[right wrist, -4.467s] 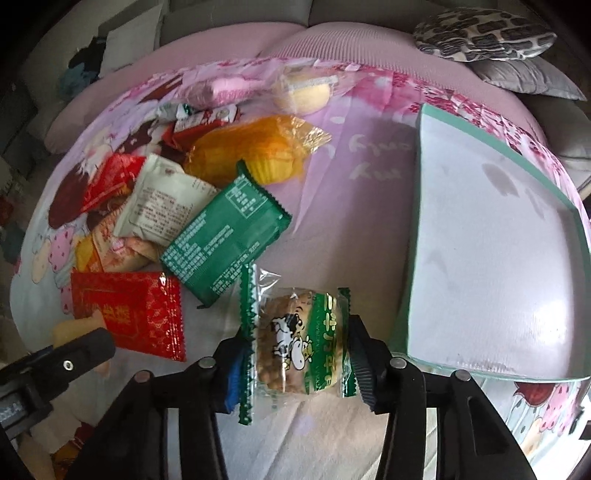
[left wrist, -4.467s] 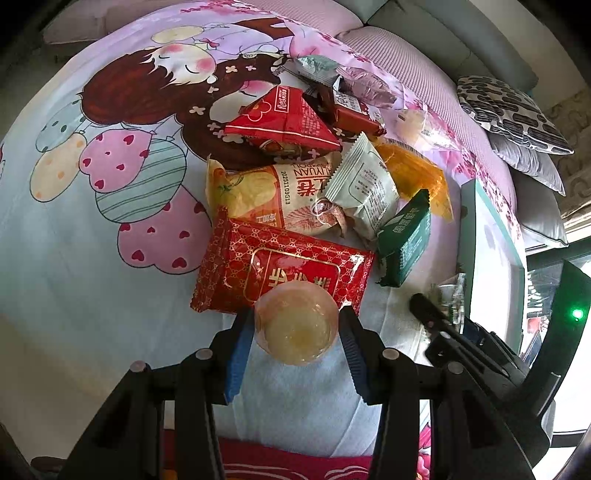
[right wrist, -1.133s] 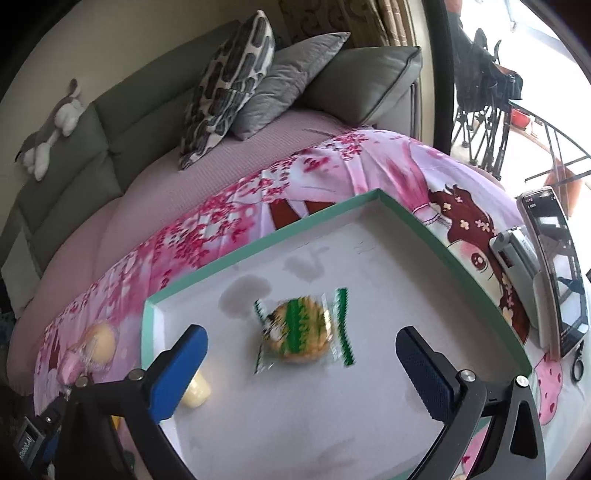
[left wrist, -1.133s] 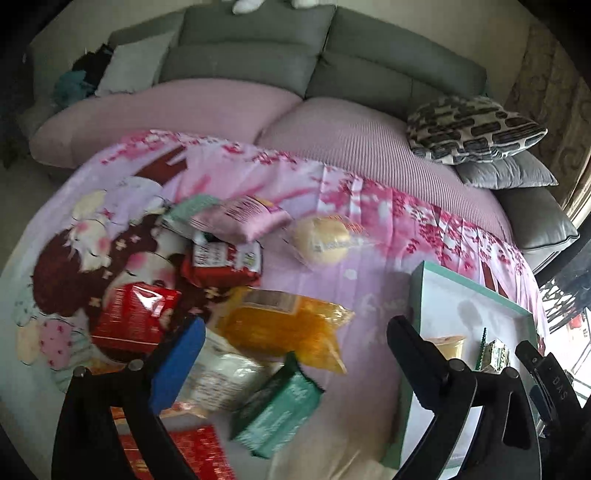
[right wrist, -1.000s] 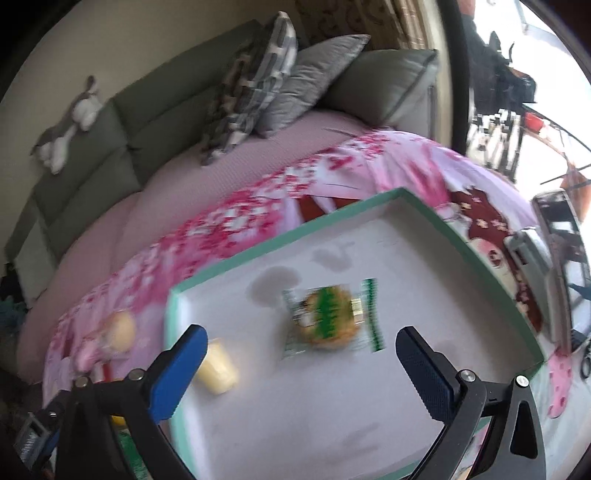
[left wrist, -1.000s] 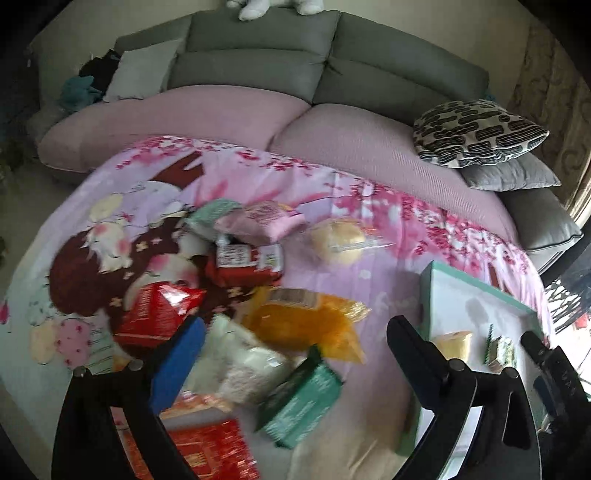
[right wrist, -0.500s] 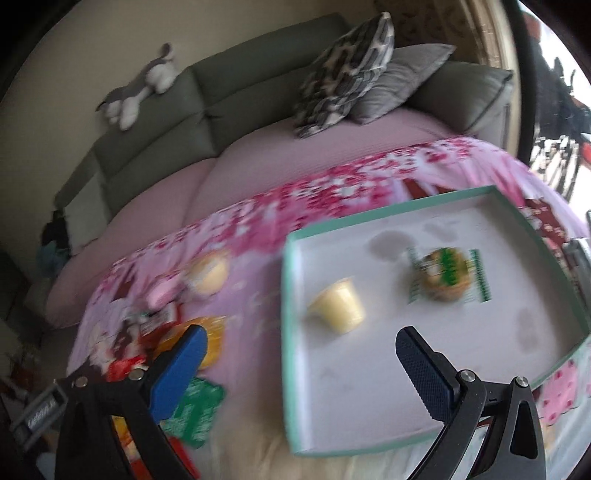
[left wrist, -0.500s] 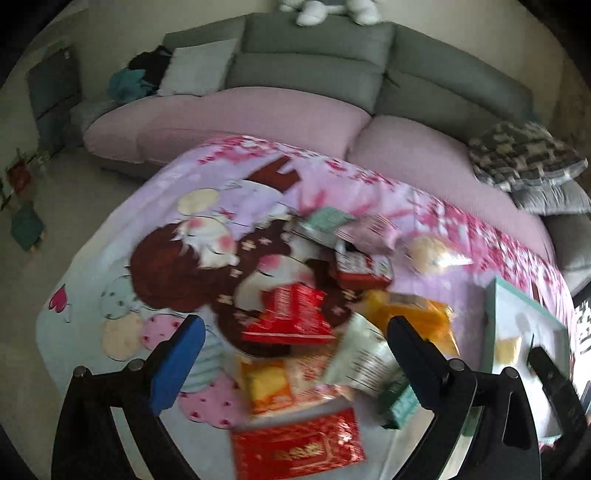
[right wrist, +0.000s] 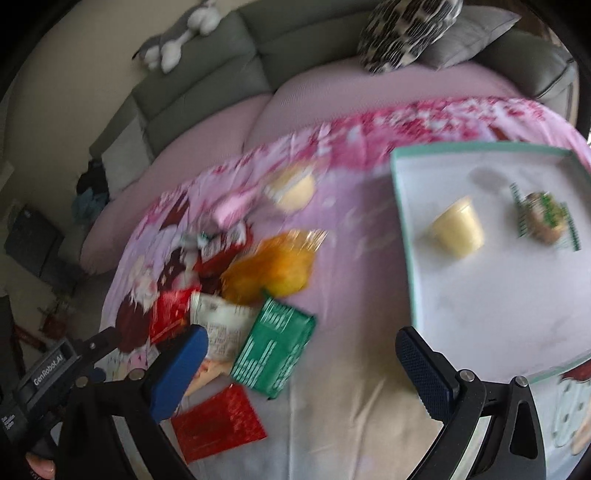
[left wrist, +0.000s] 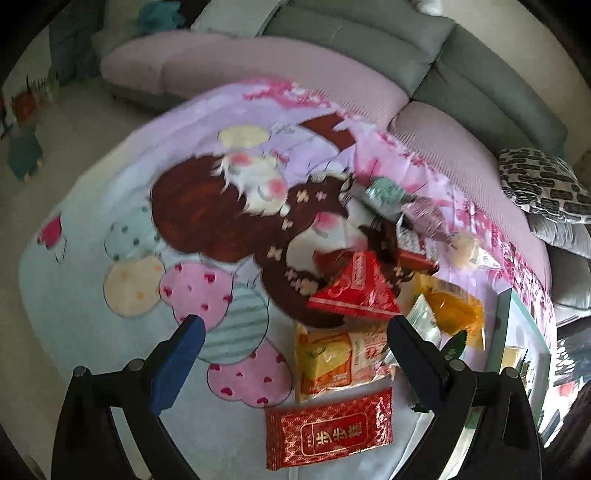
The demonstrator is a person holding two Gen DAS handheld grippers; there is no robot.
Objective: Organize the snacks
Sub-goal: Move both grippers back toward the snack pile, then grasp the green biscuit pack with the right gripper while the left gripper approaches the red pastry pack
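Note:
Snack packets lie piled on a cartoon-print cloth. My left gripper point(left wrist: 295, 328) hangs open and empty above them: a flat red packet point(left wrist: 330, 430), a yellow-orange packet point(left wrist: 332, 360), a red triangular packet point(left wrist: 356, 291) and an orange bag point(left wrist: 448, 310). My right gripper point(right wrist: 299, 339) is open too, empty, over a green packet point(right wrist: 275, 350) beside a white packet point(right wrist: 221, 328). The teal-rimmed white tray point(right wrist: 498, 302) to its right holds a jelly cup point(right wrist: 458, 230) and a green-striped biscuit packet point(right wrist: 545, 218).
A grey and pink sofa with a patterned cushion point(right wrist: 406, 33) curves behind the cloth. A round bun in a clear wrapper point(left wrist: 467, 249) and a pink packet point(right wrist: 236, 206) lie at the far side of the pile. The tray point(left wrist: 526, 325) sits at the right edge of the left wrist view.
The jelly cup and biscuit packet, held 4.5 s ago, now lie in the tray. Both open grippers have swung left from the tray toward the snack pile.

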